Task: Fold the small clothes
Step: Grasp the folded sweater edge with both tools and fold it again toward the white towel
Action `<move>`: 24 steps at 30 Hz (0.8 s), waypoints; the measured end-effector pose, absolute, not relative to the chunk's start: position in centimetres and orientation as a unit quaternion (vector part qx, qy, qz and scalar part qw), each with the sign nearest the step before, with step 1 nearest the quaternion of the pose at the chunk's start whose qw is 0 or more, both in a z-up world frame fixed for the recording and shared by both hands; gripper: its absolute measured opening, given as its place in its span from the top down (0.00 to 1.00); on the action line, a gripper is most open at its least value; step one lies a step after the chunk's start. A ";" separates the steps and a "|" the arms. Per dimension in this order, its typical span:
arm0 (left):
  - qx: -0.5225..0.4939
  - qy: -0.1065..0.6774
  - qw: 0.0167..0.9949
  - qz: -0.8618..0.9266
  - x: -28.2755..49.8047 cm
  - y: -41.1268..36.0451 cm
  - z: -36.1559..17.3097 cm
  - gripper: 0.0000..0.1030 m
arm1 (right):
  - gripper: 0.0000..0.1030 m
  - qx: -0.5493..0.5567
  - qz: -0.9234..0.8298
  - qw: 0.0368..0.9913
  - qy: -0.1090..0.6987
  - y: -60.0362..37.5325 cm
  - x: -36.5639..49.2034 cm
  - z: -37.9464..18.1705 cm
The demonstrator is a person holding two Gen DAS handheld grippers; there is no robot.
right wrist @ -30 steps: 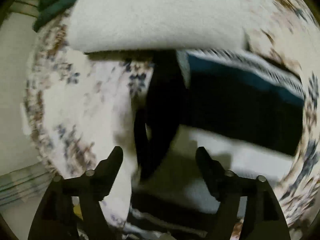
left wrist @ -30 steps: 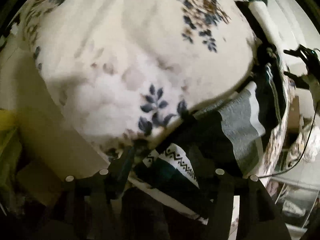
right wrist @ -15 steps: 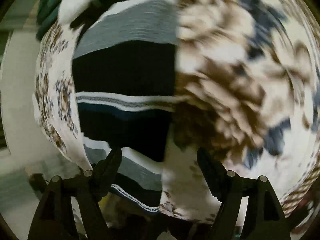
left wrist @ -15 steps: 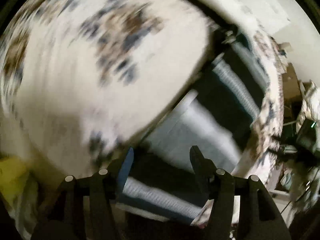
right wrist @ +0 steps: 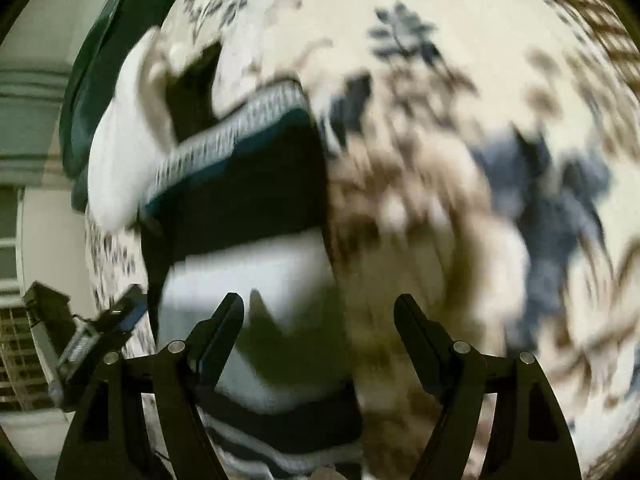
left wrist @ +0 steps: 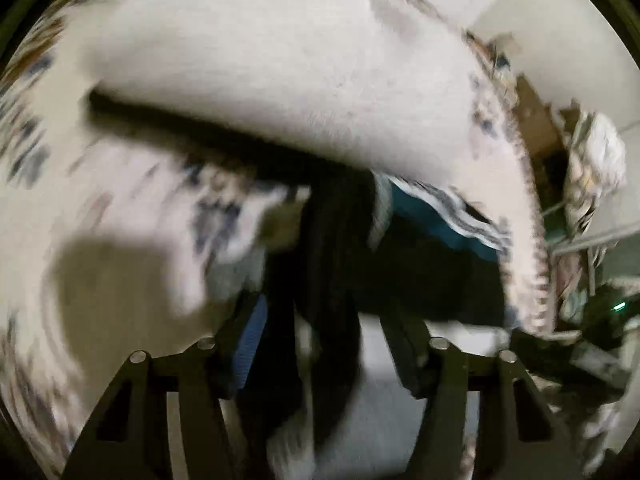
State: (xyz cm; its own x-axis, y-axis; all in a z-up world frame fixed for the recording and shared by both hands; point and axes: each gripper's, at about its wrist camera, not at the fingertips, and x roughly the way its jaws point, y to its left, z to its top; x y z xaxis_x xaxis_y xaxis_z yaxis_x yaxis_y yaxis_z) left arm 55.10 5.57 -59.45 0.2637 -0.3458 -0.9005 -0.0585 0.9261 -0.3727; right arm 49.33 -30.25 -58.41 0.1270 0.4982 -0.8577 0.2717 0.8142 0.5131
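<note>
A striped garment with black, white, grey and teal bands lies on a floral bedspread; it shows in the left wrist view [left wrist: 432, 264] and the right wrist view [right wrist: 248, 208]. My left gripper [left wrist: 320, 320] is open over a dark part of the garment that runs between its fingers. My right gripper [right wrist: 320, 312] is open just above the garment's white band and right edge. Both views are blurred by motion.
A white pillow [left wrist: 288, 72] lies beyond the garment on the floral bedspread [right wrist: 480, 200]. A dark green cushion [right wrist: 116, 56] sits at the far left of the bed. Cluttered furniture [left wrist: 592, 184] stands past the bed's right edge.
Both grippers have swung quickly over the bed. The left one was shut on the garment a second ago and is open now. The garment now lies spread flat.
</note>
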 end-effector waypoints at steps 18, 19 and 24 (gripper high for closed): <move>-0.243 0.593 0.756 -0.133 54.0 12.6 -59.2 0.75 | 0.23 0.281 0.036 0.692 0.664 -27.1 55.7 -60.6; -0.247 0.591 0.754 -0.144 52.9 12.9 -58.6 0.63 | 0.23 0.287 0.038 0.691 0.663 -27.6 54.6 -60.1; -0.237 0.607 0.742 -0.156 41.8 15.2 -56.3 0.42 | 0.23 0.339 0.056 0.650 0.678 -29.6 44.9 -58.9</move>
